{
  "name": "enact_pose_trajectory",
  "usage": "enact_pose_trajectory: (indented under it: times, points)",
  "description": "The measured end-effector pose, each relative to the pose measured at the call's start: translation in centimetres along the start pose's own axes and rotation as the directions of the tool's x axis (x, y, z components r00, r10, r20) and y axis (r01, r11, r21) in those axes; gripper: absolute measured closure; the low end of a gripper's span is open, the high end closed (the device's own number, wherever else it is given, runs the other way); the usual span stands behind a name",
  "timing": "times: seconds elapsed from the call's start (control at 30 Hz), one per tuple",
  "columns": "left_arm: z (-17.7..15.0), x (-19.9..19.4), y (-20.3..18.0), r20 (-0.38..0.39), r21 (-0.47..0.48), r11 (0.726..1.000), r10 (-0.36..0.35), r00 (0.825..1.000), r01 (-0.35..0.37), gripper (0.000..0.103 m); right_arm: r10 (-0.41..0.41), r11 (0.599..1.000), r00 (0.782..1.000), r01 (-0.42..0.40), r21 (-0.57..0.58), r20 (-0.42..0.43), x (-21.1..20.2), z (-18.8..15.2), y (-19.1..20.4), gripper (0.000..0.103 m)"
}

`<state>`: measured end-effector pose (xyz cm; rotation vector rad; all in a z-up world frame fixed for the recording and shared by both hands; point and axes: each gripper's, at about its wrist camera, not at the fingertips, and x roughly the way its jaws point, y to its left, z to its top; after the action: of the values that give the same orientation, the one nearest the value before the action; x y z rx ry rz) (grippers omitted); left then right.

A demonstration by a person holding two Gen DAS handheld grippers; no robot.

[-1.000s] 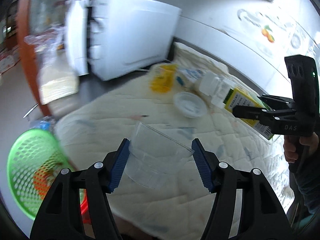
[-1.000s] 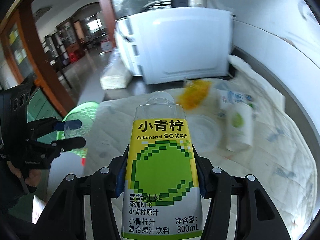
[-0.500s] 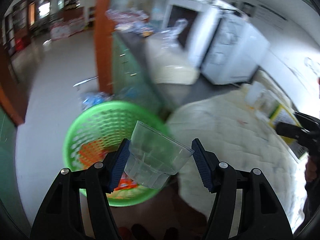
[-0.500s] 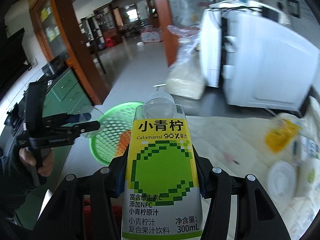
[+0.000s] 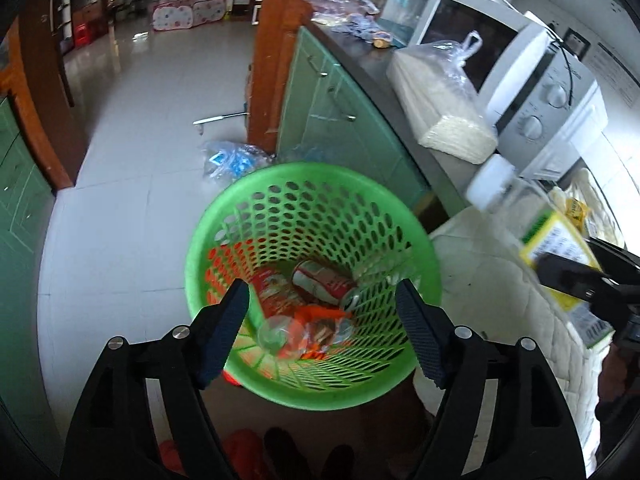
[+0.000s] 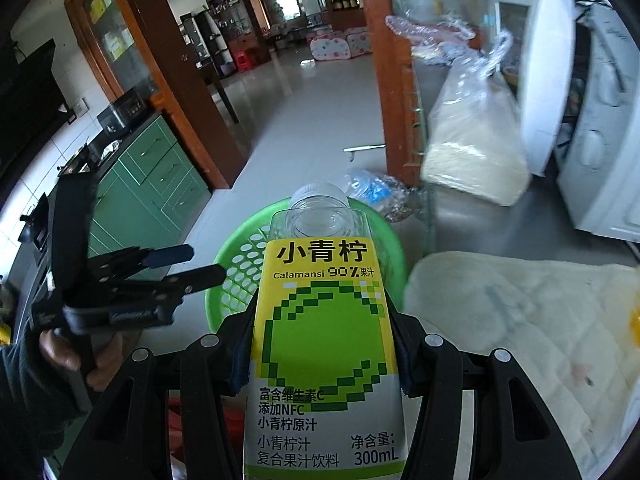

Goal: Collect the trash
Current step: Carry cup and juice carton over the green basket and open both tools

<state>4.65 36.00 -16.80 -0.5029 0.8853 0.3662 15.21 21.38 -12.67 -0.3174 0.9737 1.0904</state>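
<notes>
Both grippers, left (image 5: 320, 328) and right (image 6: 320, 344), are black plastic with silver screws and ribbed blue pads (image 5: 222, 336); a dark sleeve (image 6: 20, 400) covers the wrist.

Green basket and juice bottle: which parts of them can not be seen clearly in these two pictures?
- Green basket: in the right wrist view the juice bottle covers its inside; its floor in the left wrist view is a jumble under the opening left gripper.
- Clear cup: too faint to tell whether it lies flat.
- Juice bottle: blurred in the left wrist view, base cut off in the right gripper's view.
</notes>
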Motion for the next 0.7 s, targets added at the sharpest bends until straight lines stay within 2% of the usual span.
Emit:
enact_pose_trajectory:
  times: [0.2, 0.27, 0.37, 0.7]
  points:
    - [-0.4, -0.9, 1.2, 0.012, -0.032, 0.999, 0.005, 1.0, -0.005, 0.027, 0.035, 0.999, 0.999, -0.034, 0.031, -0.022, 3.3, 1.0, 1.0, 0.05]
    - [-0.4, -1.1, 1.4, 0.015, -0.037, 0.999, 0.004, 1.0, -0.004, 0.027, 0.043, 0.998, 0.999, -0.042, 0.036, -0.023, 3.9, 1.1, 1.4, 0.045]
    - [-0.4, -1.4, 1.5, 0.018, -0.035, 0.999, 0.009, 1.0, -0.008, 0.026, 0.05, 0.998, 0.999, -0.05, 0.039, -0.009, 3.9, 1.1, 2.0, 0.036]
    - [-0.1, -2.0, 0.1, 0.032, -0.018, 1.0, 0.001, 0.999, 0.0, 0.025, 0.029, 1.0, 0.999, -0.029, -0.006, 0.034, 0.5, 0.4, 2.0, 0.035]
